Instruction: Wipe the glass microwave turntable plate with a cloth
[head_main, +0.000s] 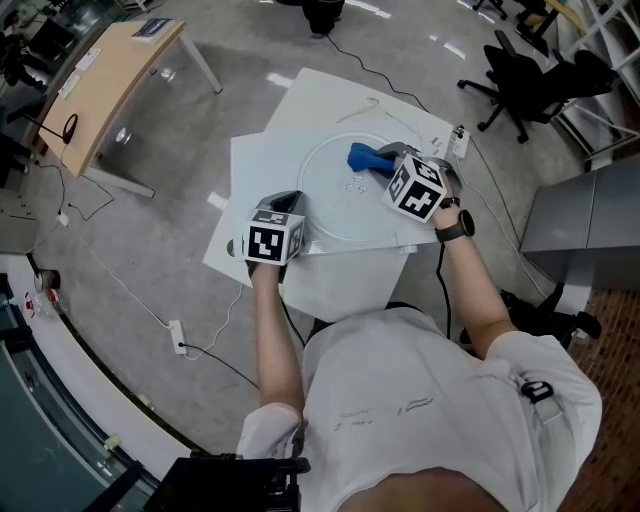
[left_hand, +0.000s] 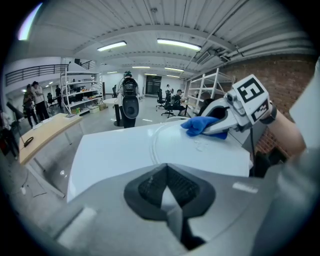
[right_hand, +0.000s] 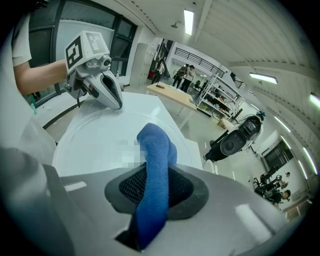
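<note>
Grey floor surrounds a white table (head_main: 262, 165) at the centre of the head view, with a wooden desk (head_main: 112, 78) at the upper left and office chairs (head_main: 530, 72) at the upper right. On the table lies the round glass plate (head_main: 335, 205), flat, occupying the centre of the frame. Left gripper (left_hand: 169, 195): positioned at the lower-left rim of the plate. Its jaws are drawn together, with a thin pale sliver between the pads, consistent with the rim being clamped. Right gripper (right_hand: 156, 186): positioned over the upper-right part of the plate, jaws closed on a blue cloth (head_main: 364, 157). The cloth runs up between the pads and protrudes beyond the tips as a rolled wad. The wad rests on the glass near the far rim, at the upper centre of the head view. A few small specks or droplets (head_main: 355, 185) show on the glass just below the cloth. A black watch (head_main: 455, 227) sits on the right wrist. A power strip (head_main: 178, 336) lies on the floor at the lower left.
</note>
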